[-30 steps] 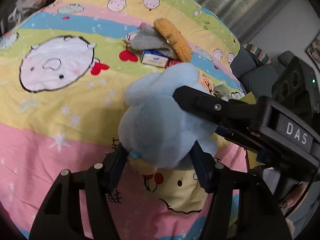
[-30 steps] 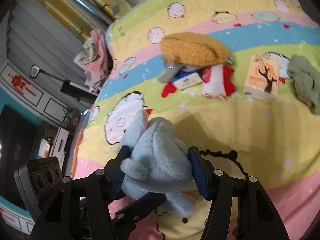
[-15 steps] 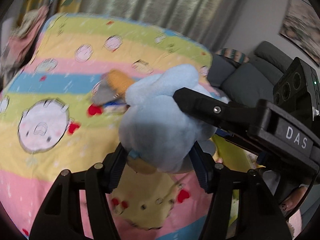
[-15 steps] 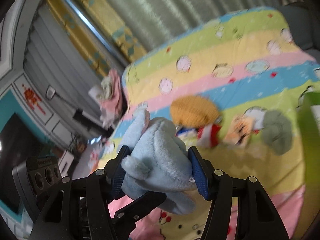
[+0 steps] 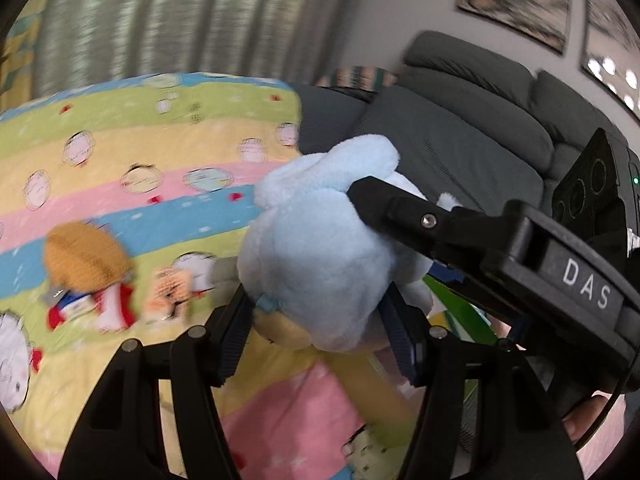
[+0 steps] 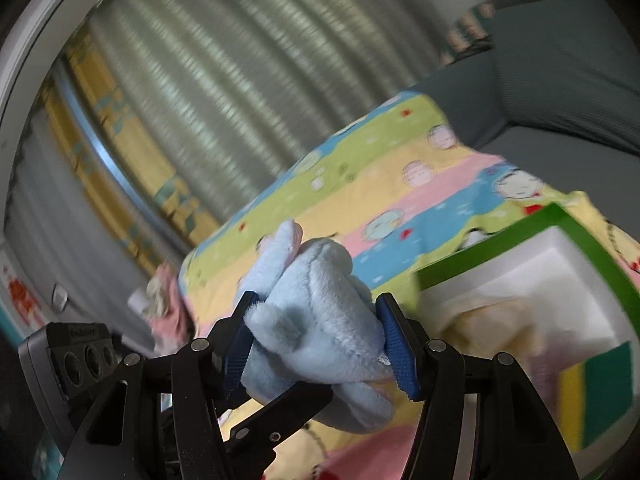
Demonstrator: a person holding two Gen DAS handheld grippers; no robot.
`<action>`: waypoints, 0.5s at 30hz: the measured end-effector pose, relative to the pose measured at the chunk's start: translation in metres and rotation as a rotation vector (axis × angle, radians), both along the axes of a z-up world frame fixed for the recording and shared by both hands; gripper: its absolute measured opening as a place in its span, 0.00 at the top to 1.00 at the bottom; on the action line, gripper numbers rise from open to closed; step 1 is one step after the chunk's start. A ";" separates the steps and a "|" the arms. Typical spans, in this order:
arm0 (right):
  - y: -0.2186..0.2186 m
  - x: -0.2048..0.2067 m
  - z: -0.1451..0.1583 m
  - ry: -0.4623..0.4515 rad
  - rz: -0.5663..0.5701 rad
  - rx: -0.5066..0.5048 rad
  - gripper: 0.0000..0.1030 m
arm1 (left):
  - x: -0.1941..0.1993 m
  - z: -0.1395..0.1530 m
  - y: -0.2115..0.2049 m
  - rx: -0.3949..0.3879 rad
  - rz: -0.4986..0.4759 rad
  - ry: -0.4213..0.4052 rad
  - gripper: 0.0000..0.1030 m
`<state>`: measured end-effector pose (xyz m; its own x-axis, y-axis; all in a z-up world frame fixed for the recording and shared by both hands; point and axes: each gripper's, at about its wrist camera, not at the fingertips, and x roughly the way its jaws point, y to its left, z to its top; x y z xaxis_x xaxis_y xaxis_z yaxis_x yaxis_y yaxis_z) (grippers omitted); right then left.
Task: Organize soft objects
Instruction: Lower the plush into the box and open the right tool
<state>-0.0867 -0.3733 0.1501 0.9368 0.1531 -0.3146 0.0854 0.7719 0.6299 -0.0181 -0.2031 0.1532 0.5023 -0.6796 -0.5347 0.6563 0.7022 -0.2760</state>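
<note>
A light blue plush toy [image 5: 320, 256] hangs above the striped cartoon bedspread [image 5: 120, 168], held from two sides. My left gripper [image 5: 318, 328] is shut on its lower part. My right gripper [image 6: 318, 340] is shut on the same toy [image 6: 316, 312], and one of its black fingers [image 5: 428, 220] crosses the left wrist view from the right. A left finger [image 6: 280, 412] shows under the toy in the right wrist view. On the bed to the right stands a green-rimmed white box [image 6: 560, 220], with a cream soft thing [image 6: 488, 320] and a yellow-green sponge [image 6: 592, 392] inside.
An orange knitted piece [image 5: 84, 256], a red-and-white item [image 5: 116, 308] and a small orange packet [image 5: 168, 292] lie blurred on the bed at left. A grey sofa [image 5: 460, 140] stands beyond the bed's right edge. Pink clothes [image 6: 164, 308] are piled at the far corner, with curtains behind.
Both grippers have risen together with the blue plush toy and swung right. The loose items slid left in view, and the sofa and the green-rimmed box have come into sight.
</note>
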 end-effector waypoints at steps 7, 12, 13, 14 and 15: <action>-0.053 -0.019 -0.022 0.036 -0.172 0.061 0.40 | -0.002 -0.006 -0.072 0.039 -0.154 0.006 0.41; -0.081 -0.018 -0.047 0.087 -0.243 0.150 0.40 | 0.002 -0.020 -0.107 0.093 -0.204 0.018 0.41; -0.083 -0.018 -0.050 0.102 -0.257 0.154 0.40 | 0.004 -0.024 -0.113 0.104 -0.215 0.026 0.41; -0.086 -0.016 -0.052 0.115 -0.272 0.157 0.40 | 0.007 -0.029 -0.119 0.114 -0.229 0.045 0.41; -0.089 -0.015 -0.057 0.129 -0.286 0.165 0.40 | 0.009 -0.031 -0.121 0.119 -0.235 0.058 0.41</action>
